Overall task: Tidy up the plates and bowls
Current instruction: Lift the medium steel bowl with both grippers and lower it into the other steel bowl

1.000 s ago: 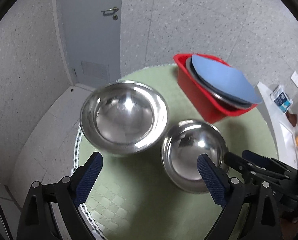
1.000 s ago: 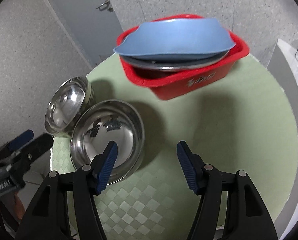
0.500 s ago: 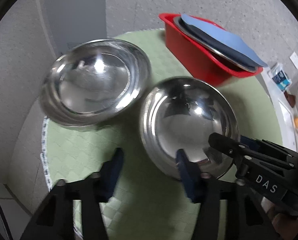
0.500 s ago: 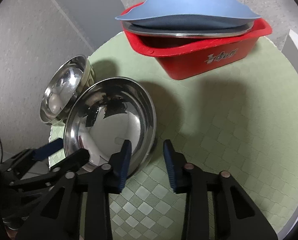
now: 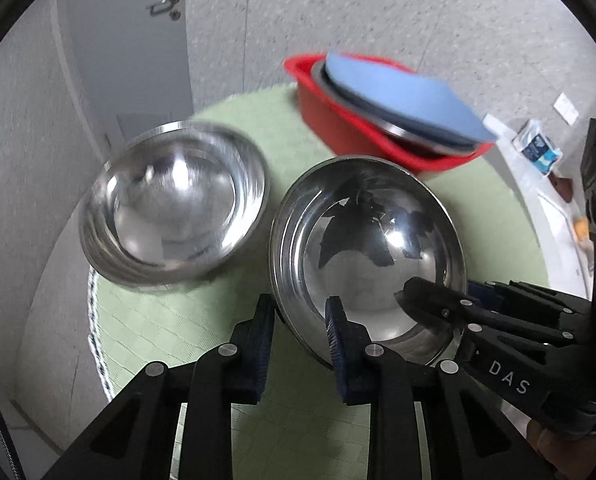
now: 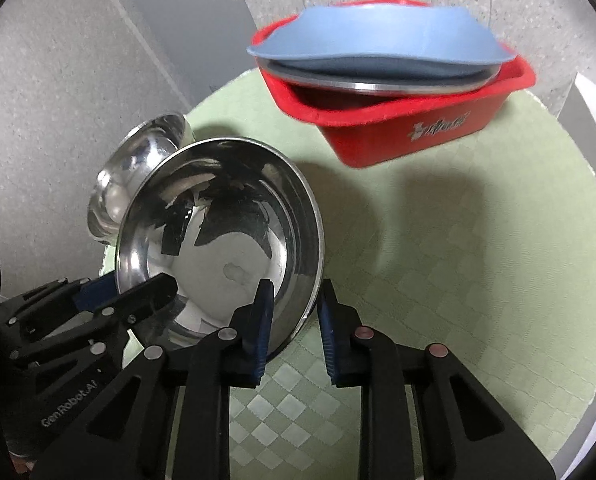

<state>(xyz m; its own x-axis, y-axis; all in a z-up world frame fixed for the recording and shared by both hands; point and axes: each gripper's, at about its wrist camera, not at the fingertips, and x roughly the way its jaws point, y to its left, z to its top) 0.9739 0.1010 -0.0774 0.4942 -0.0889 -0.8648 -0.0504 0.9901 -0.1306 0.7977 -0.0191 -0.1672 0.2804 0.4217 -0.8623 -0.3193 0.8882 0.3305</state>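
I have both grippers on the near steel bowl point(image 5: 367, 256), which sits tipped on the green mat point(image 6: 457, 240) beside the second steel bowl point(image 5: 174, 212). My left gripper point(image 5: 298, 334) pinches its near rim, one pad inside and one outside; my right gripper point(image 6: 294, 320) pinches the rim on the opposite side the same way. To do this well I'd lift evenly with both, keep the bowl level, and clear the neighbour's rim before carrying it toward the red bin point(image 6: 397, 128) holding the blue plate point(image 6: 377, 36).
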